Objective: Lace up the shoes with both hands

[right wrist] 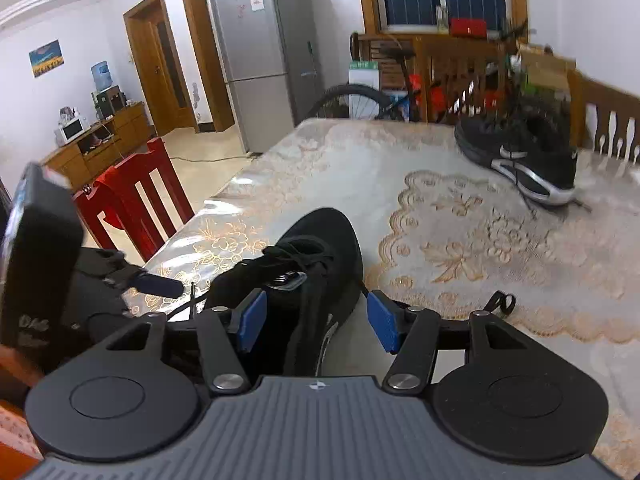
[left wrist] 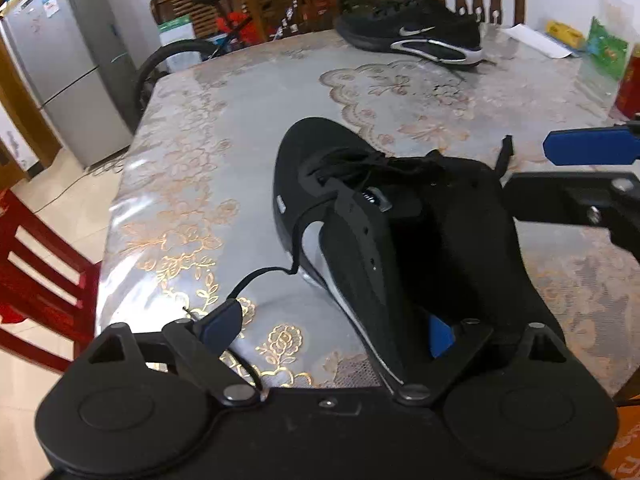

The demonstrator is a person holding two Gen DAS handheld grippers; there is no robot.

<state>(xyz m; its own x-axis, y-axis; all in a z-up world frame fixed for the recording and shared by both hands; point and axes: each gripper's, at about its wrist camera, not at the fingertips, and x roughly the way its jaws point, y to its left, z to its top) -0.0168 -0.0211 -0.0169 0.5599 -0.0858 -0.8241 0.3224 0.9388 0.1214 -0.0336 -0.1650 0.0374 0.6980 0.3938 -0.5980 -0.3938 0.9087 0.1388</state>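
Over the near shoe (left wrist: 360, 216), left gripper (left wrist: 332, 330) and right gripper (right wrist: 316, 320) are straddling its collar, jaws spread, likely steadying it for lacing.

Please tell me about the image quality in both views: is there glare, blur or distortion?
Left wrist view: glare shines on the plastic tablecloth; the fisheye bends the refrigerator; the near black shoe looks dark with little detail. Right wrist view: the far shoe and bicycle are blurred; the door frames curve.

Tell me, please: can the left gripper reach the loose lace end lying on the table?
Probably yes. The lace end lies free on the table just ahead of the left gripper, whose jaws stand open, with nothing between them.
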